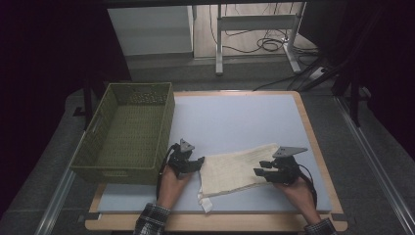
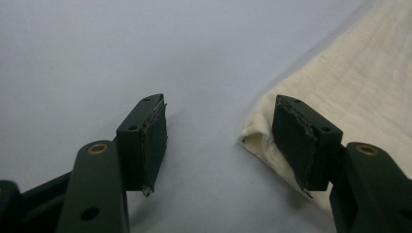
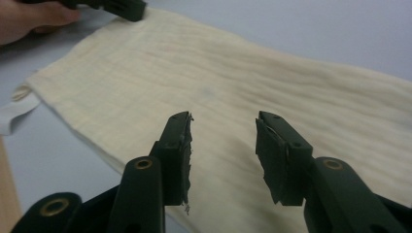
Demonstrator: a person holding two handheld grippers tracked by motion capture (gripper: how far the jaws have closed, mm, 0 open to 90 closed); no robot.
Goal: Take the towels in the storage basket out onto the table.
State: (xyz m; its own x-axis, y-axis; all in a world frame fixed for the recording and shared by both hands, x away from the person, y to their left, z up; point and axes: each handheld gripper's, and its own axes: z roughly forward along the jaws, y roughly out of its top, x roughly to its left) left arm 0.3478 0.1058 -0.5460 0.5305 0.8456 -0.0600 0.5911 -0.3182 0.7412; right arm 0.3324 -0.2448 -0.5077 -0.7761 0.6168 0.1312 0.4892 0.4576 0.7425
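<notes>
Pale table (image 1: 235, 117), cream cloth (image 1: 235, 169) btwn 2 open hand-held grippers

In the left gripper view we see the cream cloth (image 2: 350, 87) cut off by the right edge, one jaw covering its hem. In the high view, both forearms leave the bottom edge, and the basket (image 1: 100, 169) interior is too dim to read.

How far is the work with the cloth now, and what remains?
Done: the cloth lies flat on the table, apparently already folded. In hand: both open hand-held grippers flank it, the left at its corner, the right over its other end, nothing gripped. Left, probably: moving the cloth into the empty basket.
</notes>
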